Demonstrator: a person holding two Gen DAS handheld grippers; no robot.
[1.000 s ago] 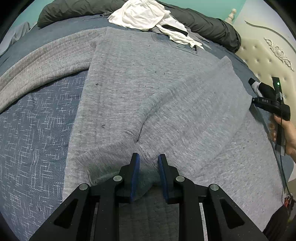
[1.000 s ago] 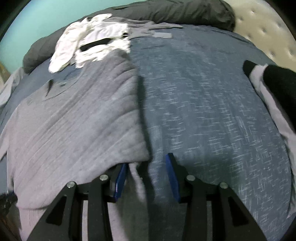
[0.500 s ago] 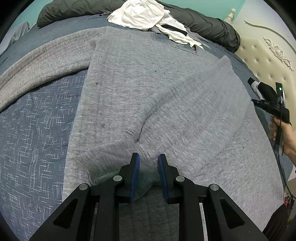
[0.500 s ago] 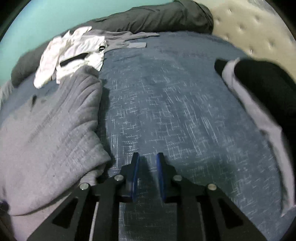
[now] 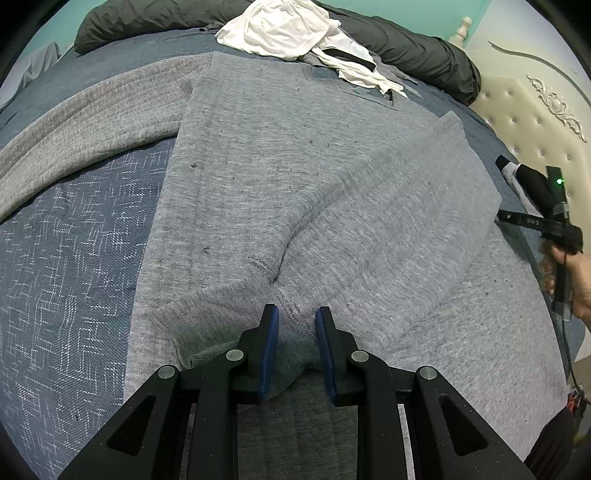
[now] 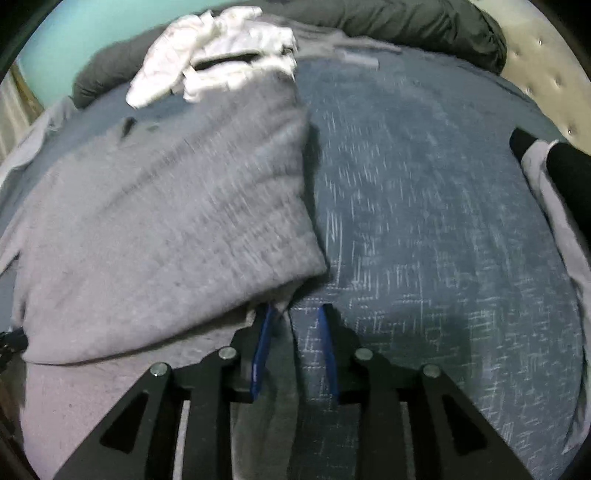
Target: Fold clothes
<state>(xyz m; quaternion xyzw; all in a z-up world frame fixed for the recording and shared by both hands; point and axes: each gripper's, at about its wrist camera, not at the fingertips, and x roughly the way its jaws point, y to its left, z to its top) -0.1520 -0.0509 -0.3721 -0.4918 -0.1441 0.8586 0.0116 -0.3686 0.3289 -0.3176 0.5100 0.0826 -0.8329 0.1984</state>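
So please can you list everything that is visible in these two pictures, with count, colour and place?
sweater: one, grey, spread flat over the middle of the bed, one sleeve folded across it
bedcover: one, blue with white flecks, under the sweater
white clothes: one pile, white, at the far edge of the bed
dark quilt: one, dark grey, rolled along the far side
headboard: one, cream, padded, at the right
black and grey clothes: one pile, on the bed near the headboard
left hand-held gripper: black with blue pads, shut on a sweater fold
right hand-held gripper: black with blue pads, at the sweater's edge, jaws just opening, grip unclear
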